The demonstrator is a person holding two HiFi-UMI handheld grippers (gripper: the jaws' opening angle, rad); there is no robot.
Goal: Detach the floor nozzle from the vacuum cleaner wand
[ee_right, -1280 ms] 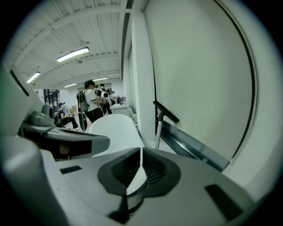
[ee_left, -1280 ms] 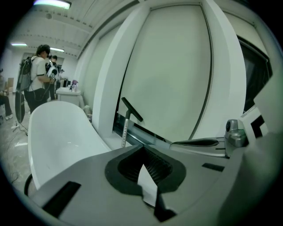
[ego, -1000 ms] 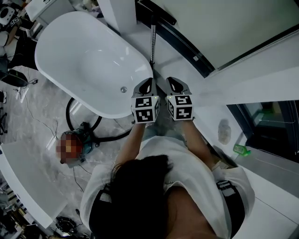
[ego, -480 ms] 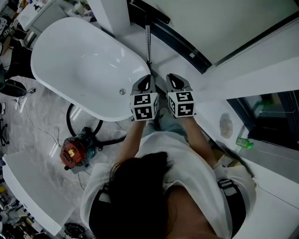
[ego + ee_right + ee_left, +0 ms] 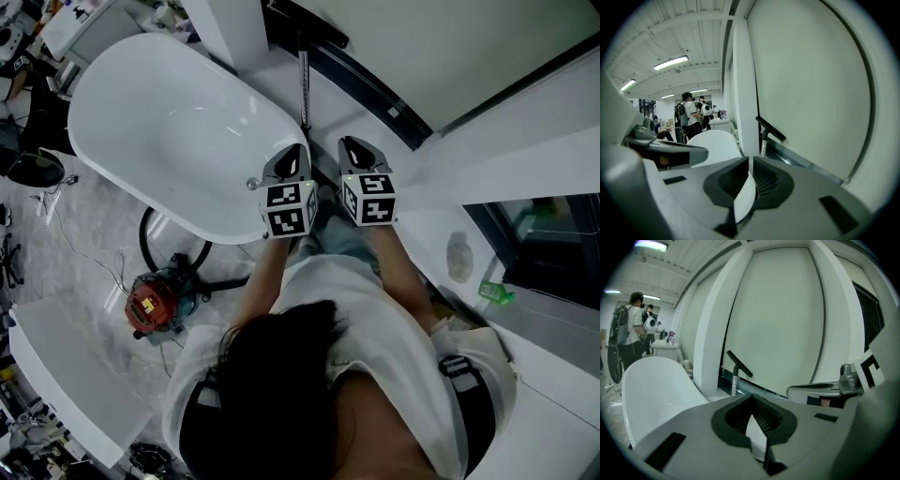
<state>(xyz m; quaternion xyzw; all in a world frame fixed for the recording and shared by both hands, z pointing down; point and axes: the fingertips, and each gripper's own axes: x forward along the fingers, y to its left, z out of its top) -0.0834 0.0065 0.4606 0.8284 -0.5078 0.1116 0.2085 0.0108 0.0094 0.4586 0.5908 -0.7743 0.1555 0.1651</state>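
Both tongs are closed with nothing in them: left gripper (image 5: pixel 296 159) and right gripper (image 5: pixel 352 152), side by side mid-frame. Their cubes (image 5: pixel 288 208) carry black-and-white square markers. The floor nozzle (image 5: pixel 309 22) is top center, still on the wand (image 5: pixel 304 89), just right of the bathtub (image 5: pixel 169 122).

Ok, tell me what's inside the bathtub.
The bathtub shows only bare white walls and a small chrome fitting near its end. The left gripper covers that end's rim, so nothing there can be checked.
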